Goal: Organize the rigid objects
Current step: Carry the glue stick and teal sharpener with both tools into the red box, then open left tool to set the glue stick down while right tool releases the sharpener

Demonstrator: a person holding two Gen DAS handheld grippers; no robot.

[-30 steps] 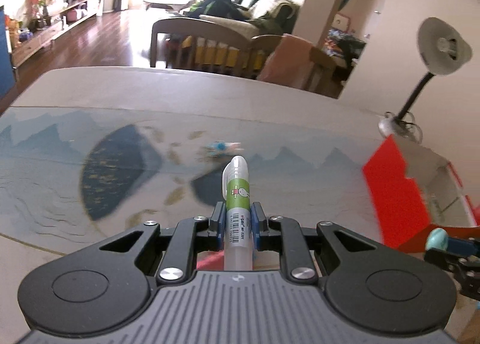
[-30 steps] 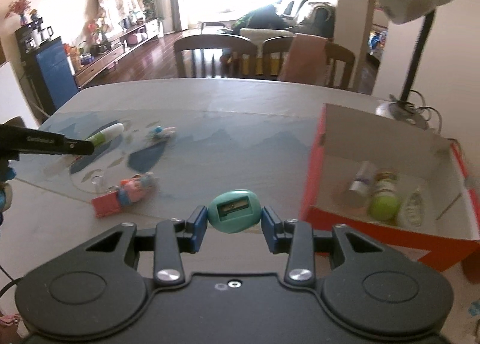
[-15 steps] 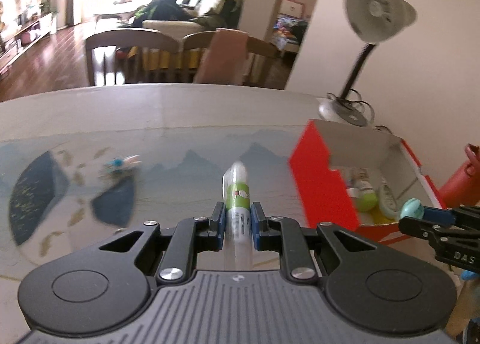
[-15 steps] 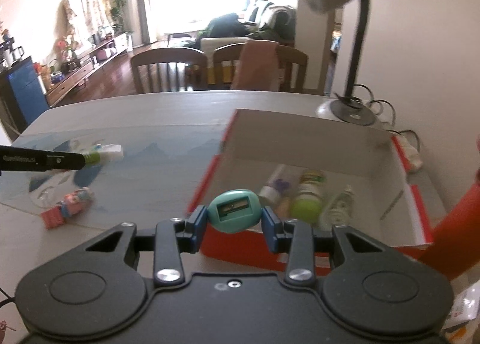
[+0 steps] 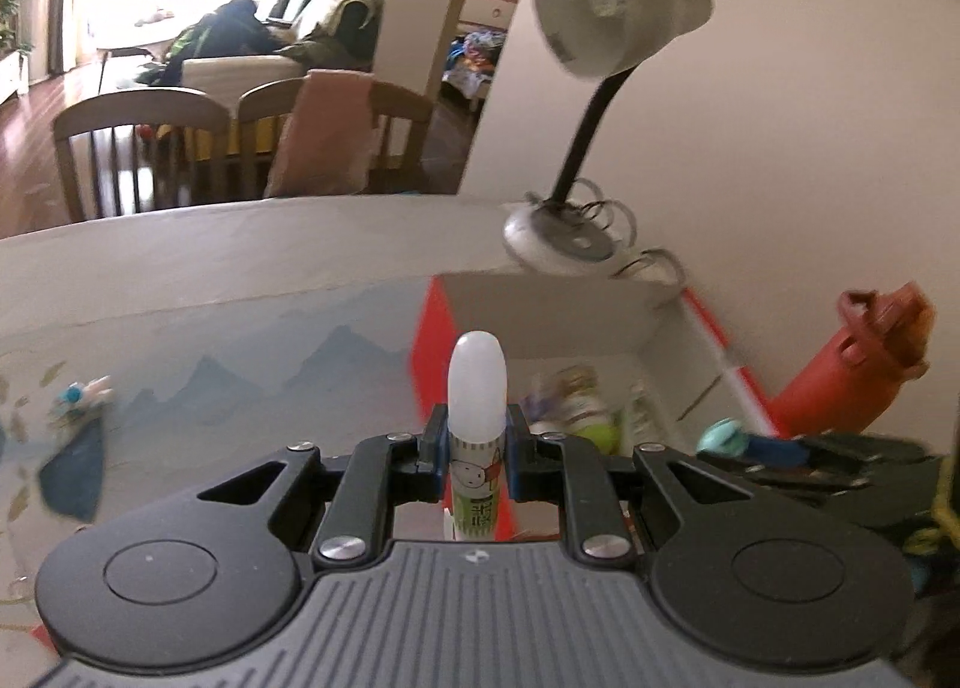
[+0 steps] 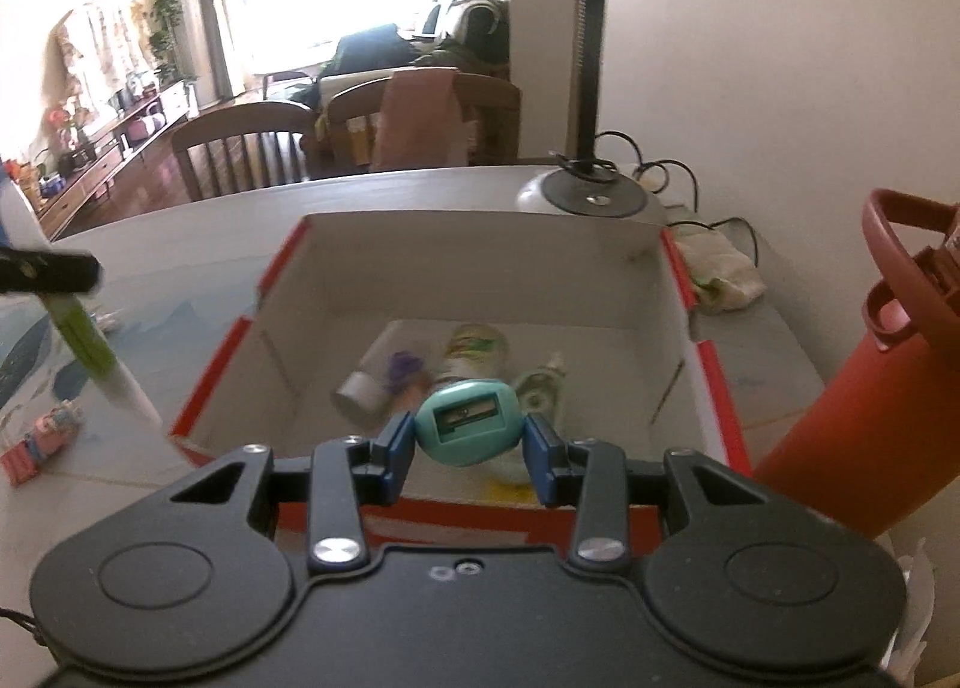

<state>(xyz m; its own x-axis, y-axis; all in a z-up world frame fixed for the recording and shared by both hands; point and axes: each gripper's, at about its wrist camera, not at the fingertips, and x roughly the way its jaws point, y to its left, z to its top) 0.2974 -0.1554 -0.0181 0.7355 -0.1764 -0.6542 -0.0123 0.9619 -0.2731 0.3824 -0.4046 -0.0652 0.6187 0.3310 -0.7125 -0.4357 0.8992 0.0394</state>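
Observation:
My left gripper (image 5: 477,439) is shut on a white and green glue stick (image 5: 476,412), held upright just left of the red and white cardboard box (image 5: 429,340). In the right wrist view the stick (image 6: 90,346) hangs tilted beside the box's left wall. My right gripper (image 6: 470,436) is shut on a teal pencil sharpener (image 6: 470,422), held above the open box (image 6: 480,250) near its front wall. Inside the box lie a small tube (image 6: 375,376), a green-capped bottle (image 6: 471,355) and a small clear bottle (image 6: 540,388).
A desk lamp (image 6: 591,190) stands behind the box. A red water bottle (image 6: 864,406) stands at the box's right. A pink toy (image 6: 42,436) and a small blue toy (image 5: 81,397) lie on the blue table mat (image 5: 240,376). Chairs stand beyond the table.
Both grippers have swung right toward the box with their objects held. The sharpener has come above the box's inside and the glue stick has reached its left wall.

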